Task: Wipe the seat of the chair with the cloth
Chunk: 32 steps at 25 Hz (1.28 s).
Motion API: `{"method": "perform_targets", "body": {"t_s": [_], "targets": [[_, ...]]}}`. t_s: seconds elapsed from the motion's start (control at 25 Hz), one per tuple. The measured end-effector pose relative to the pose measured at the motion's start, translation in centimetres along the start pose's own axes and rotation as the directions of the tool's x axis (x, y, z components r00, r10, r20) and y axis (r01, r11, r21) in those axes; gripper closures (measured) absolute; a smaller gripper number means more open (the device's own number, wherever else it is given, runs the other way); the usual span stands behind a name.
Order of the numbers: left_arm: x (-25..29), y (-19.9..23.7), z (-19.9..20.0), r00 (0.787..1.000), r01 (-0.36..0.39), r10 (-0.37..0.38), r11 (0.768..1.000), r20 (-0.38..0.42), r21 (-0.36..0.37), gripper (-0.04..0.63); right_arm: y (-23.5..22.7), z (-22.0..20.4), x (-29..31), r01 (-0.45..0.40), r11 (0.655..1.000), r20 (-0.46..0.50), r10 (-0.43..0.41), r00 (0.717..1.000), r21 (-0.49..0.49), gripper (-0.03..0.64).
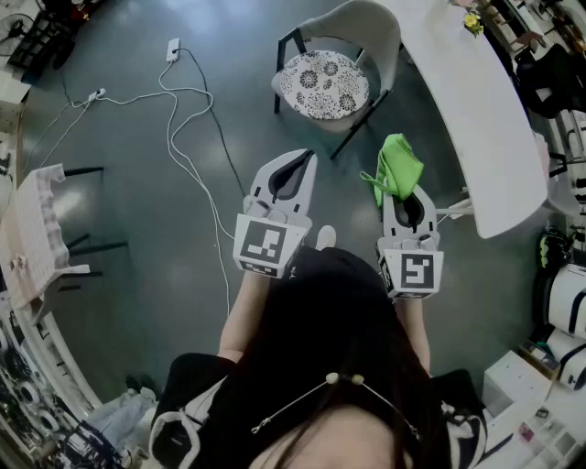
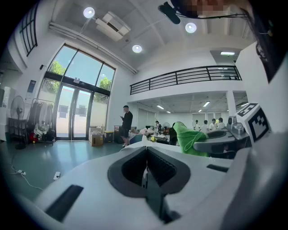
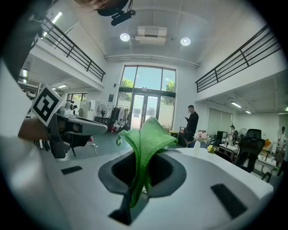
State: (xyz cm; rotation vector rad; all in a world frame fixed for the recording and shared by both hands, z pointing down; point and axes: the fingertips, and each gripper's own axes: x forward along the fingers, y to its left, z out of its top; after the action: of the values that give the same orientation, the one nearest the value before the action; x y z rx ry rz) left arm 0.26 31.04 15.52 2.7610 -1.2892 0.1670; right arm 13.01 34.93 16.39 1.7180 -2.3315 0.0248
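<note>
Right claw, centre right of frame, clamped on green cloth; cloth bunched, sticks up past jaw tips. Left claw closed, nothing between jaws. Chair top centre; patterned seat well apart from both claws, not yet touched.

Risks, judged:
- thin pinch may let cloth slip under drag on seat
- bunched wad wipes only narrow strip
- white surface just beside chair could snag right claw
- floor cable, upper left, could catch foot

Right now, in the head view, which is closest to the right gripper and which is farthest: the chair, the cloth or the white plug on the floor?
1. Cloth: held by the right gripper.
2. Chair: just ahead, slightly left.
3. Plug: far left, on the floor.
</note>
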Motion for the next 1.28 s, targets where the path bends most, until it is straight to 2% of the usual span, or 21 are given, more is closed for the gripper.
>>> {"method": "perform_targets", "body": {"t_s": [0.6,0.84,1.08,1.28], "targets": [[-0.8,0.3,0.0,1.0,-0.018,0.018,1.0,-0.004,-0.01,0.589,0.2,0.1,-0.5,-0.004,1.0,-0.001,0.004,1.0,0.002,0.569],[-1.0,-0.2,-0.3,1.0,0.0,-0.001,1.0,-0.015,-0.021,0.589,0.0,-0.4,-0.2,-0.003,0.999,-0.029,0.004,1.0,0.053,0.568],[-1.6,1.7,-1.0,1.0,0.005,-0.006,1.0,-0.031,-0.023,0.589,1.8,-0.2,1.3,-0.014,0.999,-0.038,0.015,0.999,0.039,0.568],[-1.6,4.6,-2.9,0.997,-0.02,0.017,0.999,-0.072,-0.041,0.59,3.4,-1.4,2.6,-0.018,0.999,-0.062,0.021,0.998,0.05,0.568]]}}
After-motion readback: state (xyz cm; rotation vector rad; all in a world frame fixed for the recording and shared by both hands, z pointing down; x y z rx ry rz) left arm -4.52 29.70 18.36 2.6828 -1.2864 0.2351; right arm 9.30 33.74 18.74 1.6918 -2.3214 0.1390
